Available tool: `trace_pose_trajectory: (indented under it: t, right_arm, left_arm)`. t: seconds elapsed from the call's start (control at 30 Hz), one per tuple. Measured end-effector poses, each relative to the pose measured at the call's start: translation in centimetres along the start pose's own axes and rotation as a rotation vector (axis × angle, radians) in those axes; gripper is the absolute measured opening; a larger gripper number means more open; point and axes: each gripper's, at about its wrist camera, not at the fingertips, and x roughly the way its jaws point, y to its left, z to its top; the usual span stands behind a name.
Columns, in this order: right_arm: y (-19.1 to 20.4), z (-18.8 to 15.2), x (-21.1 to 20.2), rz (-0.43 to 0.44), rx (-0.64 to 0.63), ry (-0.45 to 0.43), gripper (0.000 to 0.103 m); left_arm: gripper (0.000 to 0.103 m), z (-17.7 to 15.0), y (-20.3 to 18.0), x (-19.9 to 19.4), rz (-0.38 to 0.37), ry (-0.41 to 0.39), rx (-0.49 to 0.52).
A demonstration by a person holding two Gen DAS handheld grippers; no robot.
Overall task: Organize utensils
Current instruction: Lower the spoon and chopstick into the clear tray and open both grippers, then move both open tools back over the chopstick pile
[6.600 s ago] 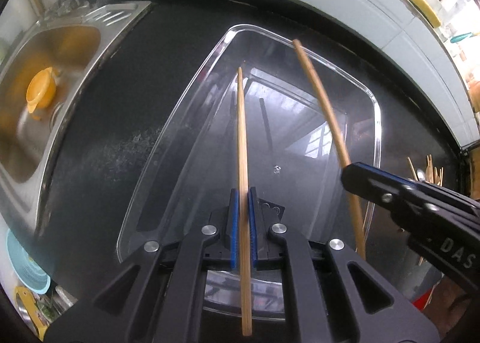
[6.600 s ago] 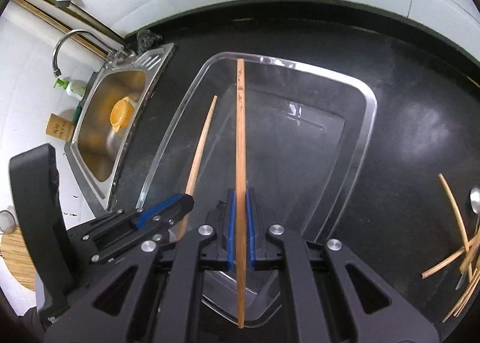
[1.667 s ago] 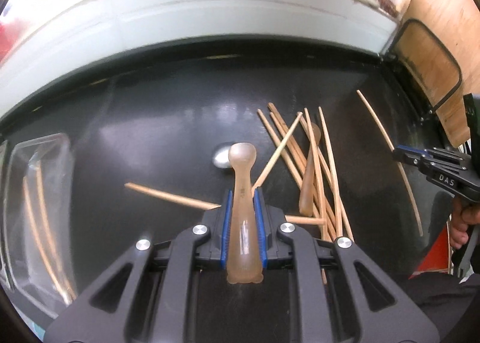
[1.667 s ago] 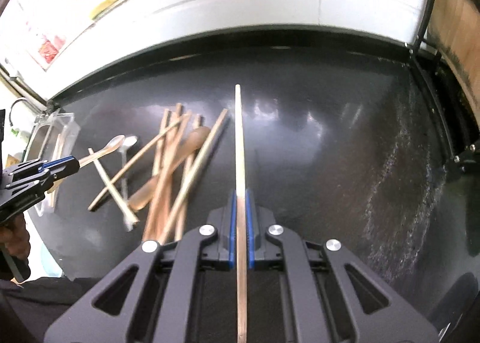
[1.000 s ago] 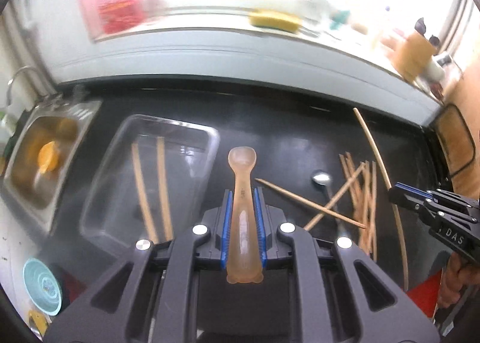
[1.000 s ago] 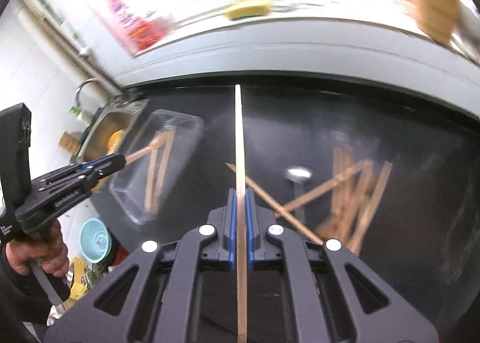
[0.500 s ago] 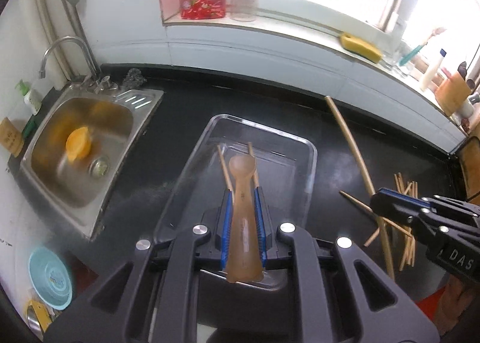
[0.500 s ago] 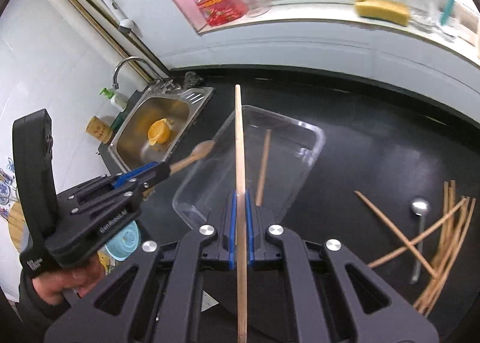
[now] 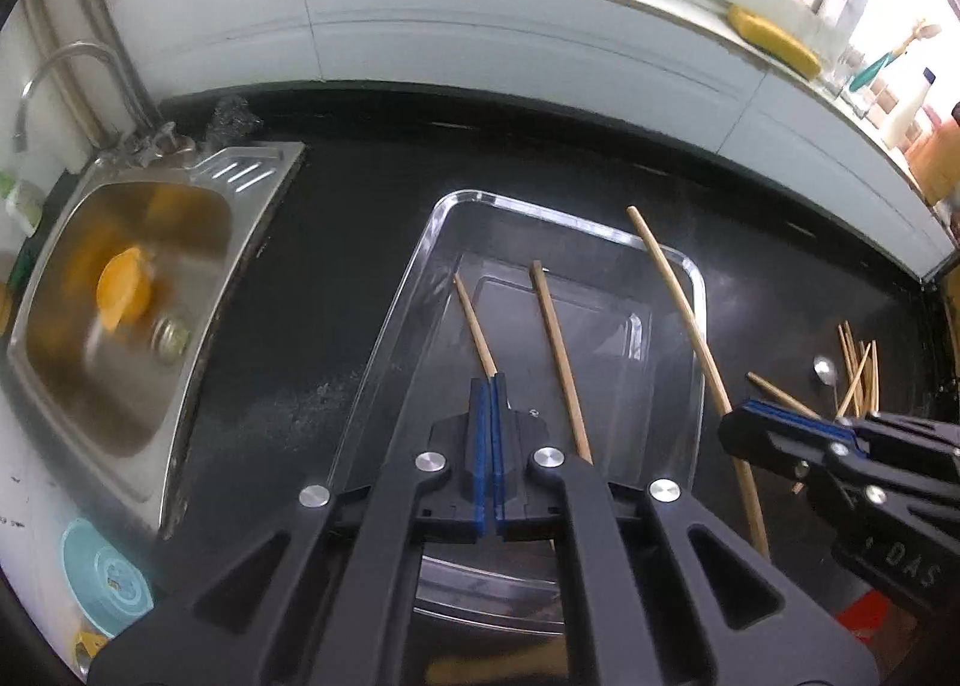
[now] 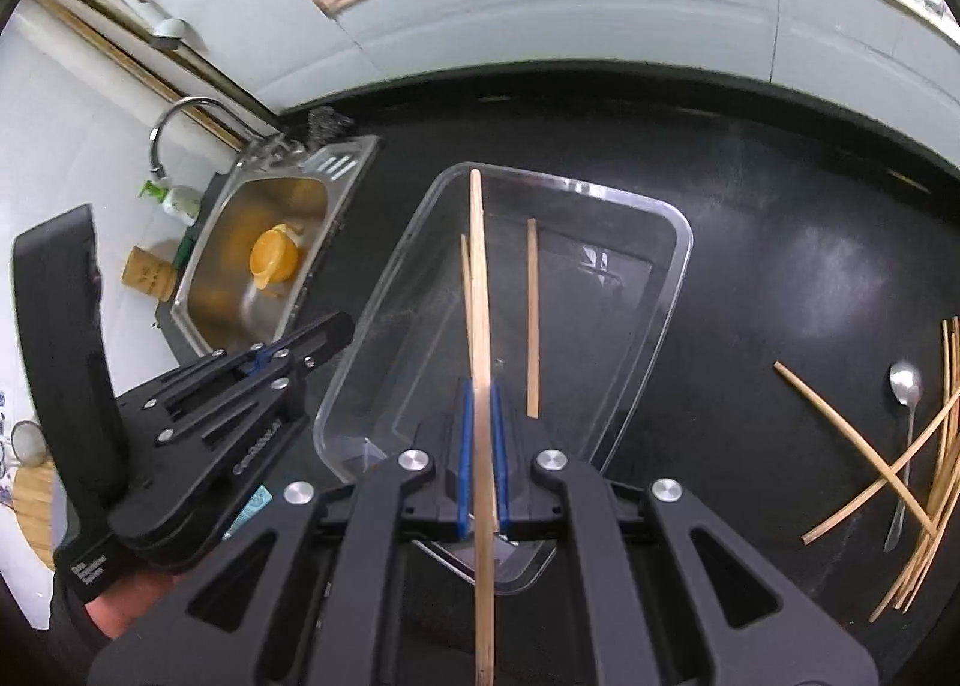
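Peering past my left gripper (image 9: 491, 386), jaws just closed on nothing, I lose one tray (image 9: 696, 290) chopstick (image 9: 474, 326) at 12 o'clock behind them, while my right gripper (image 10: 480, 392) clamps a chopstick (image 10: 478, 290) cut off at 6.

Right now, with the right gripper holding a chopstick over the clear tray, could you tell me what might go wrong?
1. The held chopstick reaches as far as the clear tray's far rim. If the right gripper lets go here, it may perch on that rim and roll onto the counter.
2. It hangs over one of the two chopsticks already in the tray, so it may land skewed across them.
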Motion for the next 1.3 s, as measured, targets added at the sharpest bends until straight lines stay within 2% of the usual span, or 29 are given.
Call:
trace_pose_trajectory:
  t: [0.27,0.57,0.67,0.77,0.8,0.83,0.87,0.9,0.93,1.0,1.3]
  right_arm:
    - [-0.8,0.8,2.1,0.002,0.021,0.049,0.007]
    - [-1.1,1.8,3.3,0.001,0.033,0.066,0.007]
    - [-1.8,2.1,3.7,0.005,0.073,0.069,0.007]
    - [-2.5,2.0,3.4,-0.008,0.088,0.059,0.012]
    - [-2.9,1.9,3.0,-0.01,0.098,0.045,0.033]
    - [-3.2,1.9,2.5,-0.014,0.108,0.027,0.068]
    - [-3.5,1.8,1.9,-0.024,0.115,-0.004,0.076]
    - [-3.7,1.7,1.2,-0.028,0.111,-0.023,0.078]
    - [-3.9,1.7,0.9,-0.022,0.107,-0.028,0.078]
    - [-4.6,1.1,-0.3,-0.024,0.108,-0.044,0.078]
    - [-8.7,-1.5,-4.1,-0.02,0.172,-0.096,0.081]
  left_arm:
    - [0.001,0.2,1.3,1.2,-0.045,0.031,-0.018]
    - [0.001,0.2,1.1,2.1,-0.049,0.057,0.002]
    - [0.001,0.3,0.8,2.1,-0.054,0.058,0.004]
    - [0.003,0.2,0.9,1.9,-0.057,0.053,-0.005]
    - [0.006,0.1,1.0,1.9,-0.056,0.053,-0.006]
    - [0.027,0.1,1.0,1.8,-0.054,0.054,-0.008]
    - [0.054,0.0,1.1,1.7,-0.049,0.054,-0.017]
    - [0.088,-0.1,1.3,1.3,-0.035,0.039,-0.035]
    - [0.094,-0.2,1.5,0.5,-0.018,-0.004,-0.05]
    - [0.095,-0.3,1.4,-0.4,-0.015,-0.042,-0.051]
    - [0.097,-1.7,0.5,-1.3,-0.015,-0.044,-0.029]
